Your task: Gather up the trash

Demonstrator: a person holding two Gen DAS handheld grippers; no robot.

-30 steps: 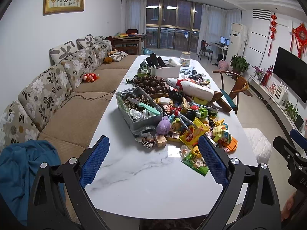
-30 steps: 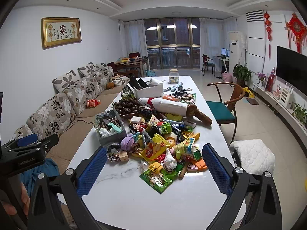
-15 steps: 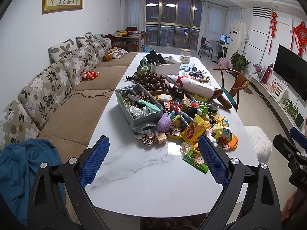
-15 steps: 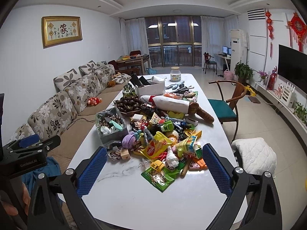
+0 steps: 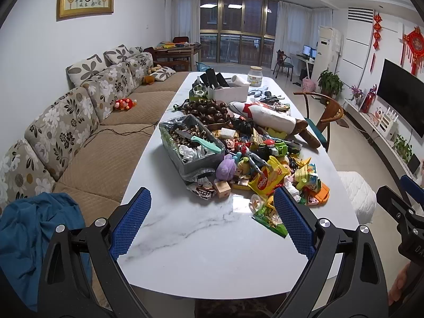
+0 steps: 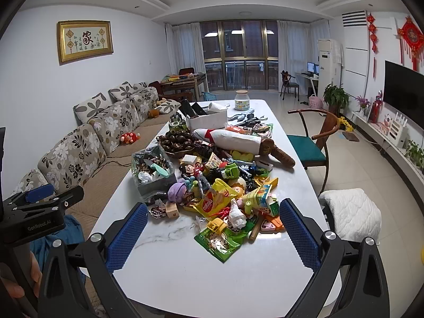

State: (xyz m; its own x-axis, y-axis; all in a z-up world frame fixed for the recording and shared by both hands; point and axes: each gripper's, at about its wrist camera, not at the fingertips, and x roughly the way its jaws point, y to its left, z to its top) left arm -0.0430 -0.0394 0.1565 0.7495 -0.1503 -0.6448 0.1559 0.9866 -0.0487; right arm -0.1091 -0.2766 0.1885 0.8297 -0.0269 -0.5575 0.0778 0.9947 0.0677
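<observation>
Currently both grippers hover above the near end of the white marble worktop (image 5: 212,251), holding nothing: left gripper (image 5: 212,228) jaws spread wide, right gripper (image 6: 212,235) likewise. Trash sits mid-worktop in a mixed pile: green snack wrapper (image 6: 220,241), yellow packet (image 6: 214,202), crumpled tissue (image 6: 236,217), beside a grey bin (image 5: 189,145).

Trash heaped mid-table, right of my grey bin (image 5: 197,159), which sits open and already part-full of dark scraps and crumpled white paper. Near edge of the heap: flat green snack wrapper (image 6: 220,241), crumpled white tissue (image 6: 236,216), yellow snack bag (image 6: 212,202) tilted up behind it. Dark torn wrapper (image 5: 202,189) lies just near of the bin.
</observation>
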